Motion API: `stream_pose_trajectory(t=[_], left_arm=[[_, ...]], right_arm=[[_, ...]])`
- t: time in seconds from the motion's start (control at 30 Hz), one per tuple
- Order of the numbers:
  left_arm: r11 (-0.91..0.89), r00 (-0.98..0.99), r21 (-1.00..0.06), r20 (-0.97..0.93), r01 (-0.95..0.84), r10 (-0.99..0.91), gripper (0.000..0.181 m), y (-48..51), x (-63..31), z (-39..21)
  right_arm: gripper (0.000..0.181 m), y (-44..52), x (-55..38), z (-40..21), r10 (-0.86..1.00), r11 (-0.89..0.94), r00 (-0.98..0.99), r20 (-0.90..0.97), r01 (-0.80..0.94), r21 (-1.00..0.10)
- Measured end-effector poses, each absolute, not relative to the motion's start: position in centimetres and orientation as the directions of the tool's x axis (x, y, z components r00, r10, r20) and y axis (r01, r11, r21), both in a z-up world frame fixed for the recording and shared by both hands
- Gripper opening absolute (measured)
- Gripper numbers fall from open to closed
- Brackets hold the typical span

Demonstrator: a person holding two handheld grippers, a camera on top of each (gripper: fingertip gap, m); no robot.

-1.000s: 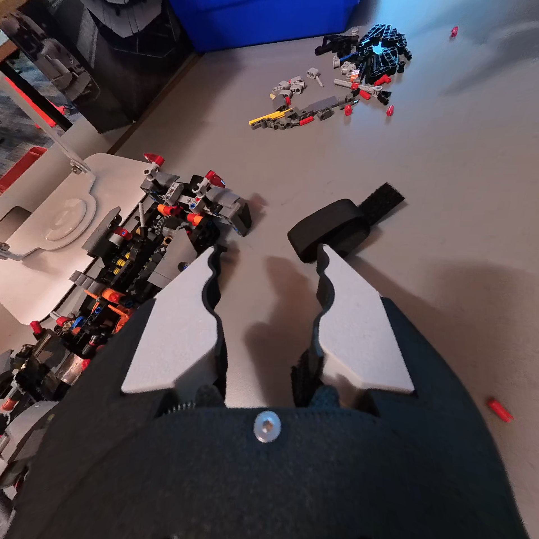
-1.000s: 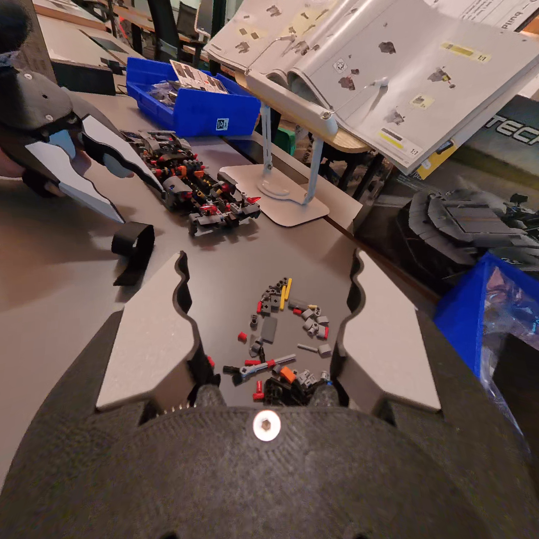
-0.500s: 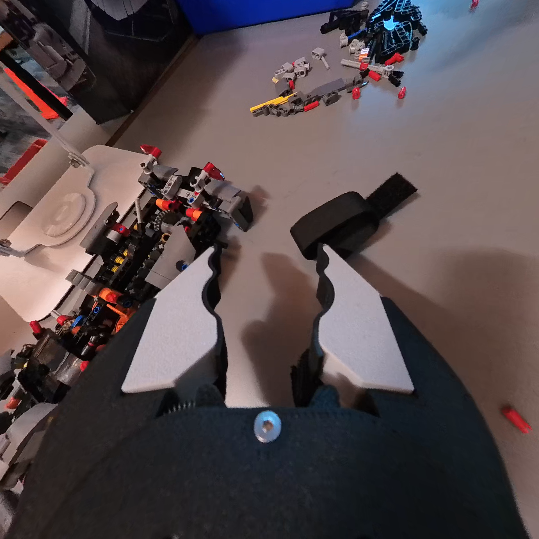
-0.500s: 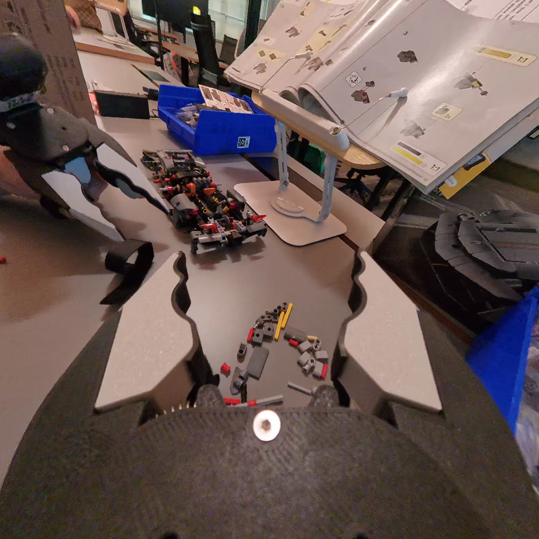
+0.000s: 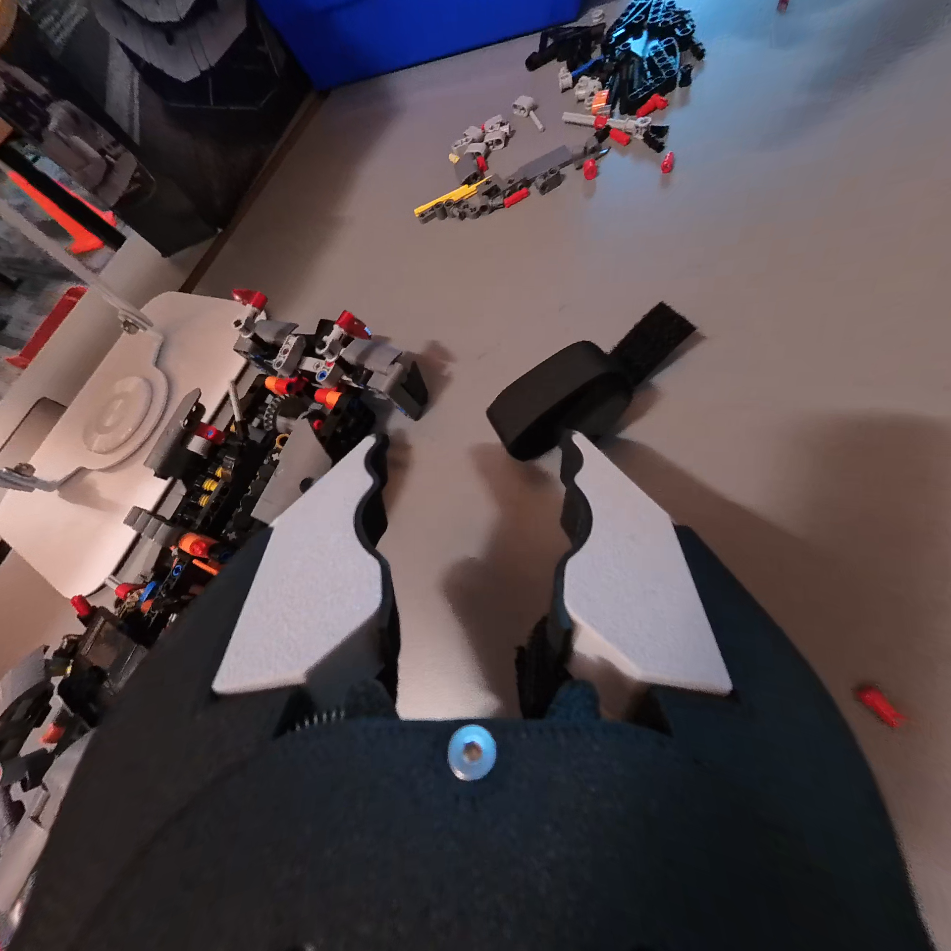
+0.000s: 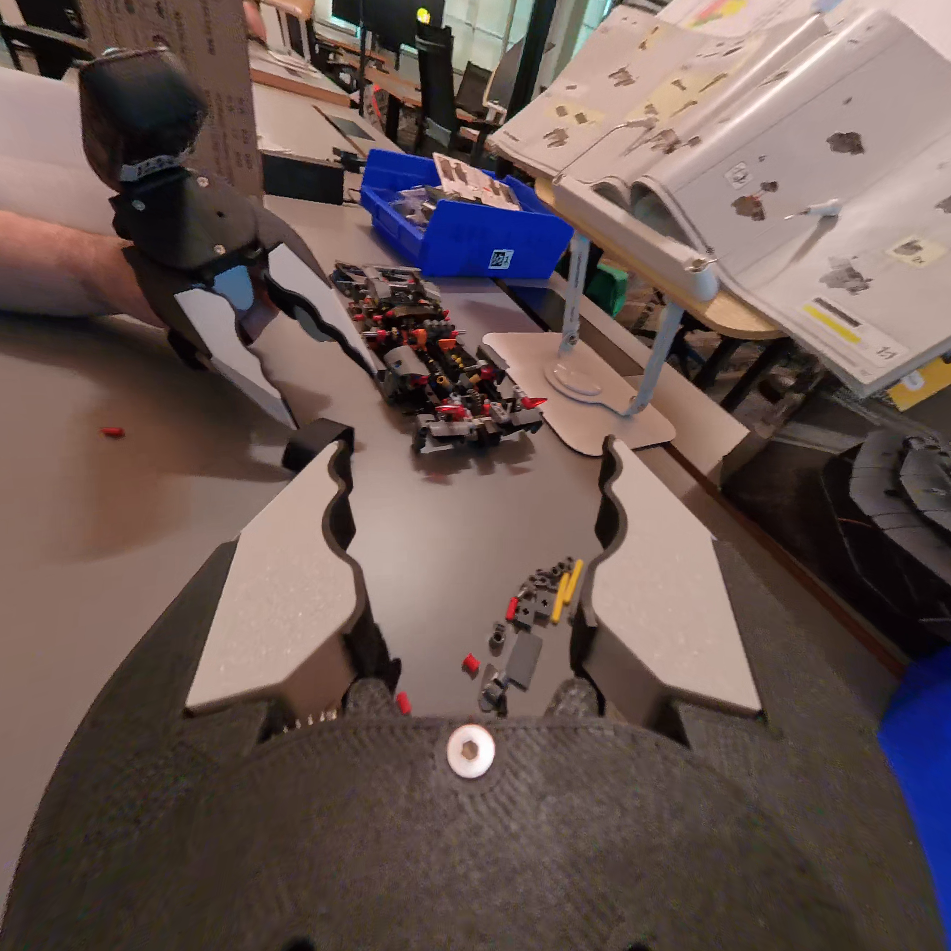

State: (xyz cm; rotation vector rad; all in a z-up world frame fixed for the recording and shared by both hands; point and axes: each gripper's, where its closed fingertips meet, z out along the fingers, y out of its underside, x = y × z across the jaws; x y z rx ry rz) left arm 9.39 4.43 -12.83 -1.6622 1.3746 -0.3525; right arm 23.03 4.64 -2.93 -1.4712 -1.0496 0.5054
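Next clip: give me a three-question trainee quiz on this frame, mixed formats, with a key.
1. True or false: the left gripper is shut on the black strap loop.
2. What lies nearest the right gripper? A) blue bin B) loose small parts C) stray red pin
3. Fill in: the brick-built chassis lies beside the book stand's flat ____.

Key: 1 false; 2 B; 3 base.

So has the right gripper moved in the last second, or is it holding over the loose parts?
Yes. The right gripper has pulled back and tipped up: the loose parts on the table sit lower between its open fingers, and the book stand shows farther ahead.
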Motion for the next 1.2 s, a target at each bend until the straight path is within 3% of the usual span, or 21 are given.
stream_pose_trajectory(t=[0.2, 0.4, 1.2], left_arm=[[0.100, 0.281, -0.771, -0.346, -0.629, -0.895, 0.068, 3.3, 10.0, -12.6], [0.099, 0.270, -0.790, -0.320, -0.605, -0.908, 0.066, 2.9, 10.2, -12.2], [0.142, 0.226, -0.813, -0.318, -0.565, -0.921, 0.065, 1.3, 11.1, -11.0]], right_arm=[[0.091, 2.6, 21.7, -3.7, 0.859, 0.066, 0.466, 0.214, 0.313, -0.947], [0.083, 0.0, 20.0, -4.7, 0.866, 0.148, 0.381, 0.324, 0.424, -0.894], [0.096, -7.8, 10.1, -3.2, 0.942, 0.011, 0.323, 0.091, 0.242, -0.970]])
